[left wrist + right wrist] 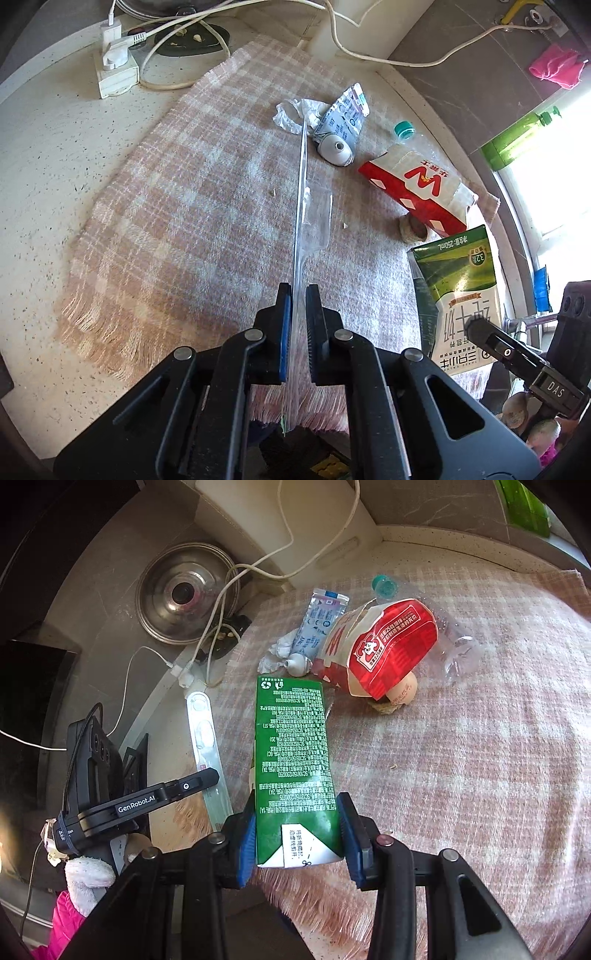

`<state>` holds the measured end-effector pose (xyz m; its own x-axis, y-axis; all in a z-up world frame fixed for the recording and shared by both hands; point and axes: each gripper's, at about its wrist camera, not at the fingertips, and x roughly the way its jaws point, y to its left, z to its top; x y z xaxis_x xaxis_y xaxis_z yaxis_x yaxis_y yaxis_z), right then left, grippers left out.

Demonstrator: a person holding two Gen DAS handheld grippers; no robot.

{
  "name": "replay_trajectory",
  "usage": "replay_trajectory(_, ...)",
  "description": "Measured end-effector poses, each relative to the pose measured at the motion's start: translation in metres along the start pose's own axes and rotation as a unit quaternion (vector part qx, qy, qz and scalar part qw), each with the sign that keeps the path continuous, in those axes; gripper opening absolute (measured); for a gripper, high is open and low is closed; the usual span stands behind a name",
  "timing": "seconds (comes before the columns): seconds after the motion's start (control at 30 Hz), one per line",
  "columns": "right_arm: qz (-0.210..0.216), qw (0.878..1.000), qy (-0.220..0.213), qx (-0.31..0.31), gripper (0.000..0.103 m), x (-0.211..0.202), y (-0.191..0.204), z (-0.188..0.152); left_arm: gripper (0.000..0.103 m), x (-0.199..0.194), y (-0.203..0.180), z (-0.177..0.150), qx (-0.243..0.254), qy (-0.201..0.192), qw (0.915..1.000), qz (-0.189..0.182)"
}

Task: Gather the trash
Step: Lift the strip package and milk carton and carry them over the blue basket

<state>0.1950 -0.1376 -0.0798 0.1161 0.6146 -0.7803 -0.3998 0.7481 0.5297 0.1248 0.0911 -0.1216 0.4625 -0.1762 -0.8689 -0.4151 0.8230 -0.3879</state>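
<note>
My left gripper (pixel 298 295) is shut on the edge of a clear plastic bag (pixel 303 206), seen edge-on; the bag also shows in the right wrist view (pixel 205 738). My right gripper (pixel 297 812) is shut on a green milk carton (pixel 291 746) and holds it above the checked cloth (pixel 461 757); the carton also shows in the left wrist view (pixel 458 295). On the cloth lie a red and white paper bag (pixel 417 184), a squeezed tube (pixel 341 125), crumpled tissue (pixel 295 112), a clear bottle with a green cap (pixel 404 129) and an eggshell (pixel 402 692).
A power strip (pixel 114 70) with white cables sits on the counter at the back left. A steel pot lid (pixel 188 594) lies beyond the cloth. A green bottle (pixel 517 136) stands by the window. The cloth's fringed edge (pixel 96 332) hangs at the counter front.
</note>
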Motion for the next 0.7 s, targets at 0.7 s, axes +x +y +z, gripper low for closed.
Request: replay_trajectory(0.7, 0.014, 1.000, 0.009, -0.010, 0.040, -0.036, 0.025, -0.076, 0.005, -0.038, 0.031, -0.084, 0.014, 0.020, 0.9994, -0.026)
